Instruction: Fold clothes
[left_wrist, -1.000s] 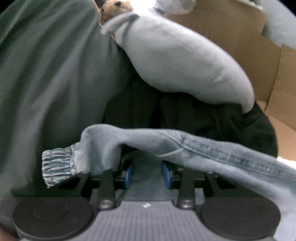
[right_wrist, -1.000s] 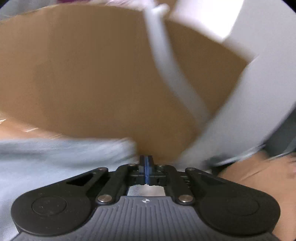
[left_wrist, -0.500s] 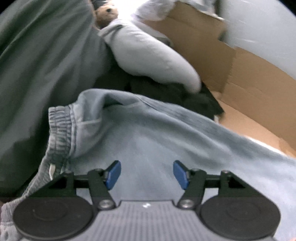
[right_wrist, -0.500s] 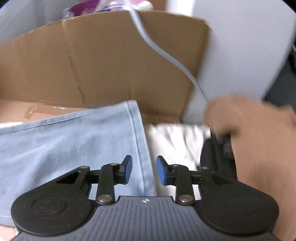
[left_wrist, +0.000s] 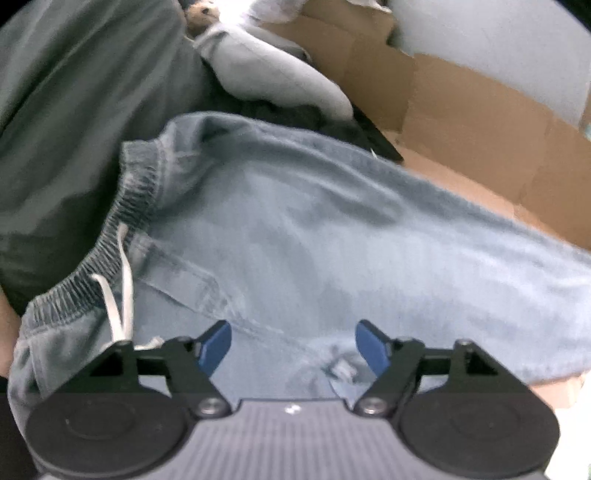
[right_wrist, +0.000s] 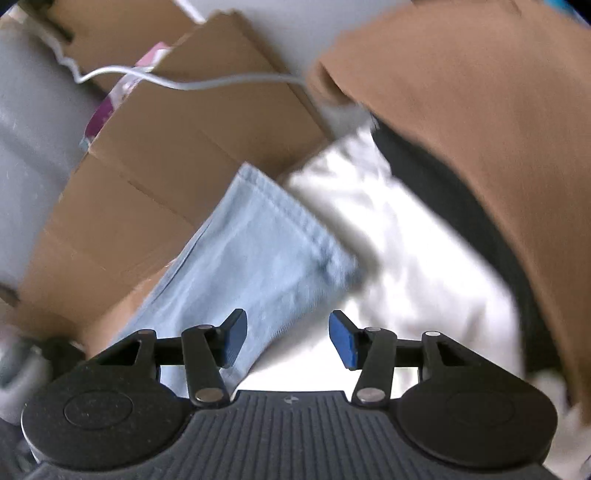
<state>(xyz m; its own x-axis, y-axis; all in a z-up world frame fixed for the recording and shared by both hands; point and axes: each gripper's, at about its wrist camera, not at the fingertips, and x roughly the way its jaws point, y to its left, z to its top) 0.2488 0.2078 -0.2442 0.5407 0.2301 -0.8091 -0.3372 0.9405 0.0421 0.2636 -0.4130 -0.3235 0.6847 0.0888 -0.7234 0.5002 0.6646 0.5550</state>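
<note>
The light-blue denim trousers (left_wrist: 332, 236) lay spread across flattened cardboard (left_wrist: 480, 122), the elastic waistband (left_wrist: 122, 221) with its white drawstring (left_wrist: 122, 291) towards the left in the left wrist view. The left hand-held gripper (left_wrist: 293, 343) stood wide above the denim, its jaws having just been opening, nothing pressed between the blue pads. Beyond the waistband lay a dark green garment (left_wrist: 74, 110), a pale grey garment (left_wrist: 273, 81) and a black one (left_wrist: 295, 114) partly buried beneath it. A small brown soft toy (left_wrist: 201, 13) showed at the top edge, cut off.

In the right wrist view the trouser-leg hem (right_wrist: 258, 251) lay beside a white cloth (right_wrist: 406, 266). The right hand-held gripper (right_wrist: 288, 332) was also parted, its jaws having just been opening, and gripped nothing. A blurred tan-brown mass (right_wrist: 480, 129) filled the upper right over a black band (right_wrist: 461, 206); what either was could not be made out. A grey cable (right_wrist: 207, 81) crossed the cardboard sheets (right_wrist: 166, 166), and a pink-and-purple packet (right_wrist: 110, 103) was half hidden behind one.
</note>
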